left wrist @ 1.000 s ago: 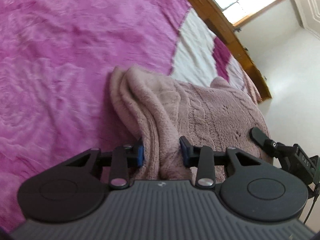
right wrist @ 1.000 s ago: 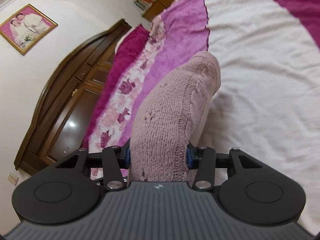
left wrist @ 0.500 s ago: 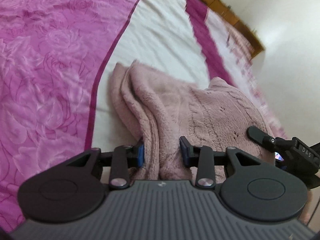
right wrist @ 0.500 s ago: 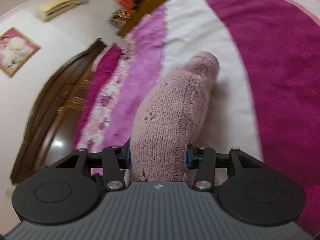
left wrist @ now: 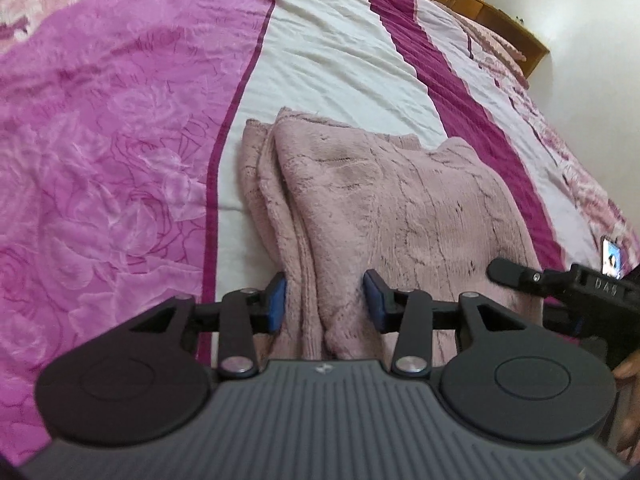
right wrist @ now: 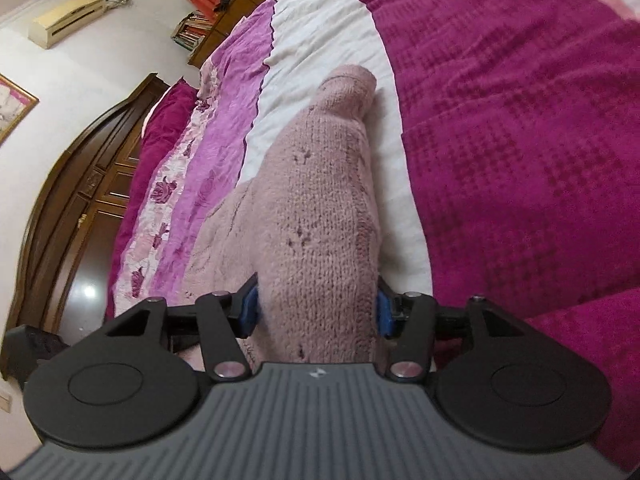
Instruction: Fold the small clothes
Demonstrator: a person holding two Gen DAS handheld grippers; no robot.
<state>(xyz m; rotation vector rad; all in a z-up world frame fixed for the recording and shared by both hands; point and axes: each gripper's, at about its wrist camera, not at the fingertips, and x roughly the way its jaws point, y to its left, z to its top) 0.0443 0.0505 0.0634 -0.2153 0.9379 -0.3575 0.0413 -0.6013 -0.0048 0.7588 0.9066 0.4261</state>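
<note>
Both tools are opening now: our left tool [left wrist: 324, 300] has daylight beside its right pad, though folded layers of the pink knit sweater [left wrist: 400, 208] sit between the jaws, and our right tool [right wrist: 316, 312] is easing off the sleeve roll it brackets. We judge this fold is being released. Compared with a second ago, the sweater has come down from mid-air and now lies flat on the bed [left wrist: 340, 60], on its white stripe.
</note>
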